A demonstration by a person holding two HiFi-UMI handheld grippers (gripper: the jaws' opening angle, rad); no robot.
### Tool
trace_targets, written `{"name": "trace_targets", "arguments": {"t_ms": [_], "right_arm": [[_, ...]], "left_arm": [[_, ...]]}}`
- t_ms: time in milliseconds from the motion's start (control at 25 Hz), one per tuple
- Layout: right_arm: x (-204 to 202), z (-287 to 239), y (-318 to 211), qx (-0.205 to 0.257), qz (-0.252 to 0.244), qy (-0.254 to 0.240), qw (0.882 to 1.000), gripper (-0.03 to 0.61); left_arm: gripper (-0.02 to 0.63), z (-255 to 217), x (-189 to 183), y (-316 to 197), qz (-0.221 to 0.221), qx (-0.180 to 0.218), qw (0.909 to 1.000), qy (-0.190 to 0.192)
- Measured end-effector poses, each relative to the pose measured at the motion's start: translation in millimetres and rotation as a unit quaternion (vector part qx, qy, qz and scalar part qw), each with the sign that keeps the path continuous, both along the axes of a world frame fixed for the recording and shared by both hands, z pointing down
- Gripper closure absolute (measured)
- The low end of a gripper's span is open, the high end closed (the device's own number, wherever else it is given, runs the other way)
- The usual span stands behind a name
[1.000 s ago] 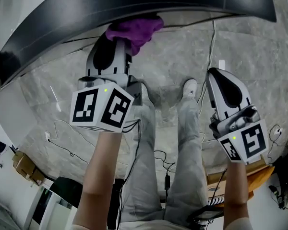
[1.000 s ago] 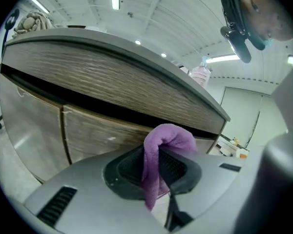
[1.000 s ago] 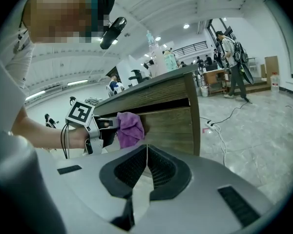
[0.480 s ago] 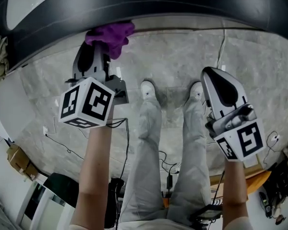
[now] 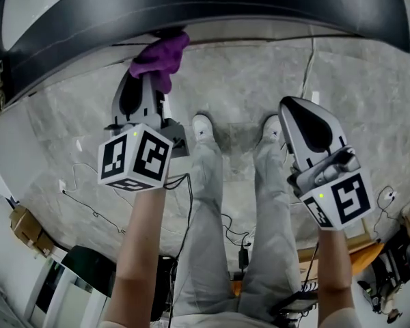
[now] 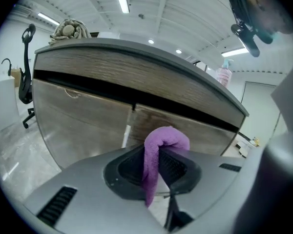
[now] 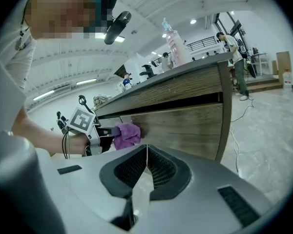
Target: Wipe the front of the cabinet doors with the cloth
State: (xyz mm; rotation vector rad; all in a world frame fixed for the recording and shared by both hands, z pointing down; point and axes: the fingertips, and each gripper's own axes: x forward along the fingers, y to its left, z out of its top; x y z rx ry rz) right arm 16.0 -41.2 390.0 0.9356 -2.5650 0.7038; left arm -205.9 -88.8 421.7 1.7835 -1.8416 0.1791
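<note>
Sweeping w/ the left gripper (image 5: 152,80): we've got its jaws clamped on the purple cloth (image 5: 161,52), which sits against the cabinet doors (image 6: 83,126) near the centre seam, just under the dark gap. Vs. a sec ago the cloth has slid left along the front, then edged back right, so the stroke's live; lower panels prob. remain. Right gripper (image 5: 297,115) hangs idle, jaws together on nothing, well apart from the doors.
</note>
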Motion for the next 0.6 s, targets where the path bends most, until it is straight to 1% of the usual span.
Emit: {"name": "trace_targets", "arguments": {"t_ms": [80,160,280,360,480,600], "right_arm": [[19.2,3.6,-0.2,-0.003,0.007,0.003,1.0,0.549],[42.6,9.0,-1.1,-0.008,0.022,0.008,1.0,0.549],[86.9,15.4,-4.9,-0.016,0.055,0.007,0.998,0.549],[115.3,18.9,-5.5,-0.021,0.074,0.002,0.997,0.549],[145.6,26.2,-0.3,-0.031,0.099,-0.001,0.995,0.549],[165.4,33.0,8.3,-0.042,0.126,-0.005,0.991,0.549]], "left_arm": [[0.554,10.0,35.3,1.8,0.026,-0.009,0.9996,0.008],[0.554,19.9,76.8,-0.5,0.062,-0.015,0.9979,0.014],[0.554,32.8,145.1,-11.6,0.117,-0.021,0.9927,0.02],[0.554,38.9,185.7,-20.4,0.144,-0.023,0.989,0.023],[0.554,45.1,228.9,-34.1,0.175,-0.027,0.9837,0.03],[0.554,51.2,257.1,-47.7,0.197,-0.034,0.979,0.037]]}}
